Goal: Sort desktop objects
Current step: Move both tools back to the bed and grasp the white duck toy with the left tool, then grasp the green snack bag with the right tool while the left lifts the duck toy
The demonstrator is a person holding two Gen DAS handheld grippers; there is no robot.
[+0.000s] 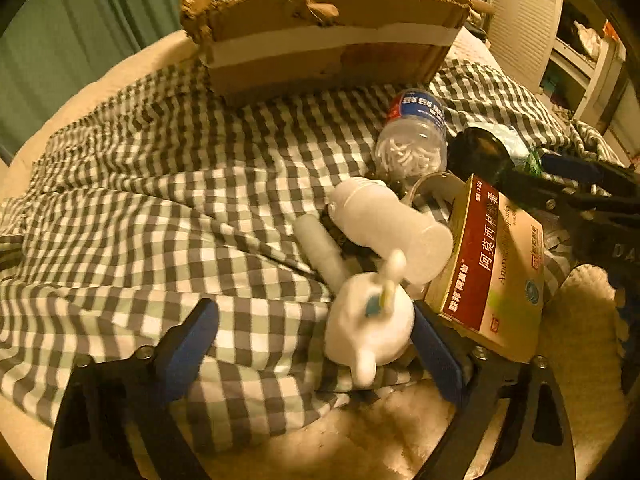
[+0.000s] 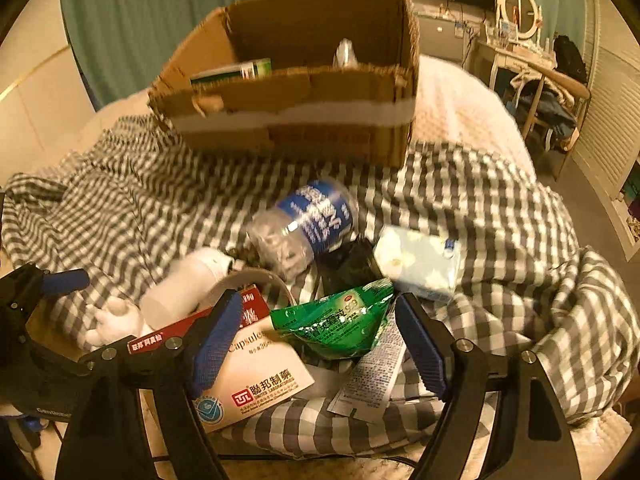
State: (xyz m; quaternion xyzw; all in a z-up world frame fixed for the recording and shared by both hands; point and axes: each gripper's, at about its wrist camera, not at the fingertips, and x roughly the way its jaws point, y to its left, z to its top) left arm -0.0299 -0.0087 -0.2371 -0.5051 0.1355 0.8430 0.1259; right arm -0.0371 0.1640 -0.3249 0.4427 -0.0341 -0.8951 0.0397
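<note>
My left gripper [image 1: 316,346] is open over the checked cloth [image 1: 160,200]. A white toy figure [image 1: 368,320] lies between its fingers, close to the right-hand one. Beside it are a red-and-cream medicine box [image 1: 492,272], a white bottle [image 1: 388,224] and a clear bottle with a blue label [image 1: 412,136]. My right gripper [image 2: 320,344] is also open, and a green sachet [image 2: 336,320] lies between its fingers without being pressed. Its left finger stands over the medicine box [image 2: 260,376]. A silver sachet [image 2: 376,376] lies under the green one. The left gripper [image 2: 40,300] shows at the left edge.
A torn cardboard box [image 2: 304,80] stands at the back on the cloth, holding a green-and-white carton [image 2: 240,70] and a clear bottle [image 2: 346,54]. A pale blue tissue pack [image 2: 420,264] and a black object [image 2: 348,264] lie behind the sachet. Furniture stands far right.
</note>
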